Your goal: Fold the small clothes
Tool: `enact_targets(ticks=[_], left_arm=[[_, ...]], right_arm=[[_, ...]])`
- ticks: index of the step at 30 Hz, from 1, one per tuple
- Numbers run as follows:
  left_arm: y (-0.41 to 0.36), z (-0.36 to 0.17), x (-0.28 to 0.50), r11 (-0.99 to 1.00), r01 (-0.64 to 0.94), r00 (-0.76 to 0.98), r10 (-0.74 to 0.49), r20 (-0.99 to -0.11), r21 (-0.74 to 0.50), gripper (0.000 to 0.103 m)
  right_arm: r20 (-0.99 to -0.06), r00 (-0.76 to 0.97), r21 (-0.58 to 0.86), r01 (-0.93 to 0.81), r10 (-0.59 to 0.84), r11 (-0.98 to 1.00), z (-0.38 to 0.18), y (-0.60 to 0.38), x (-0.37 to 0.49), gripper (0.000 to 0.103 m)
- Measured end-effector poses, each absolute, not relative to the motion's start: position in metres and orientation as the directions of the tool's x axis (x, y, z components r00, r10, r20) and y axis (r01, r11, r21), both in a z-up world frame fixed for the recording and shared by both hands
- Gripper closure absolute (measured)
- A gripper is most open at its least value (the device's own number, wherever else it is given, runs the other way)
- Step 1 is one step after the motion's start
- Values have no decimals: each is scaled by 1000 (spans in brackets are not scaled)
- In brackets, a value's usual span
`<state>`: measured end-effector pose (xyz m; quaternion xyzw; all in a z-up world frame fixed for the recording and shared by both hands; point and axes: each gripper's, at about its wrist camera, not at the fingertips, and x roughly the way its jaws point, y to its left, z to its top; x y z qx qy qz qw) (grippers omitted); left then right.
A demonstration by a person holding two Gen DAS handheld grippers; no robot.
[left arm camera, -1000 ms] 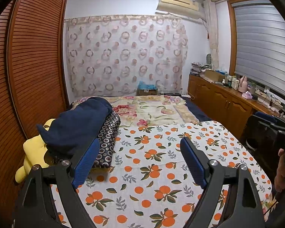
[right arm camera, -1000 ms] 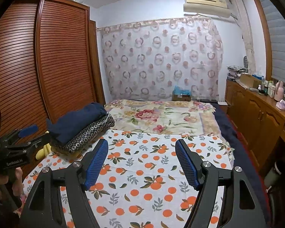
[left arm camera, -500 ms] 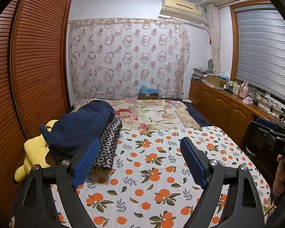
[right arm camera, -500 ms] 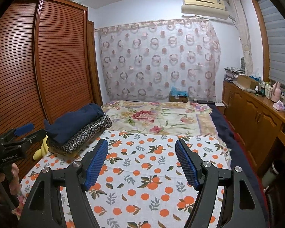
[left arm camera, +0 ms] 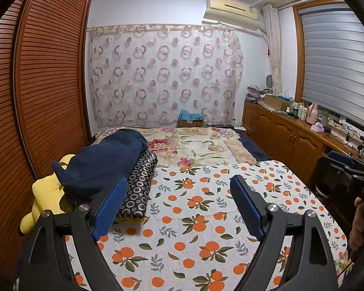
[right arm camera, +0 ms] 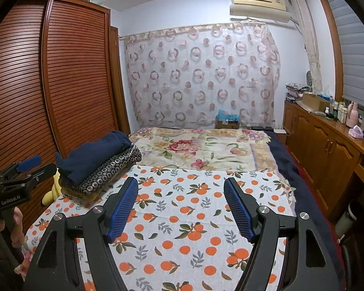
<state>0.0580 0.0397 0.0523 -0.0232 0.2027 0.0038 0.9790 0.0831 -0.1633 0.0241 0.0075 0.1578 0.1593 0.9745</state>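
Note:
A folded pile lies at the bed's left edge: a navy garment (left arm camera: 104, 160) on top of a dark cloth with ring patterns (left arm camera: 140, 181). The same pile shows in the right wrist view, navy garment (right arm camera: 92, 155) over ringed cloth (right arm camera: 109, 172). My left gripper (left arm camera: 179, 194) is open and empty, held above the orange-print sheet (left arm camera: 201, 218), right of the pile. My right gripper (right arm camera: 179, 194) is open and empty above the same sheet (right arm camera: 189, 223). Each gripper also shows at the edge of the other's view, the right one (left arm camera: 351, 169) and the left one (right arm camera: 24, 167).
A yellow plush toy (left arm camera: 46, 194) sits left of the pile against the brown slatted wardrobe (left arm camera: 36, 97). A floral blanket (left arm camera: 196, 145) covers the far half of the bed. A wooden cabinet (left arm camera: 291, 138) with bottles runs along the right wall.
Both views have tilted upward a little and pulled back, showing more ceiling. Both grippers stay open and empty. The pile has not moved.

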Motion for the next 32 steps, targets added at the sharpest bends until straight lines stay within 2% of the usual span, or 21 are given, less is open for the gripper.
enact_targets(ticks=[32], left_arm=[[40,53,58,999,-16,918,-1,-397,-42,16]], right_arm=[[-298,900,63,-314,318,947,21,-163,86,28]])
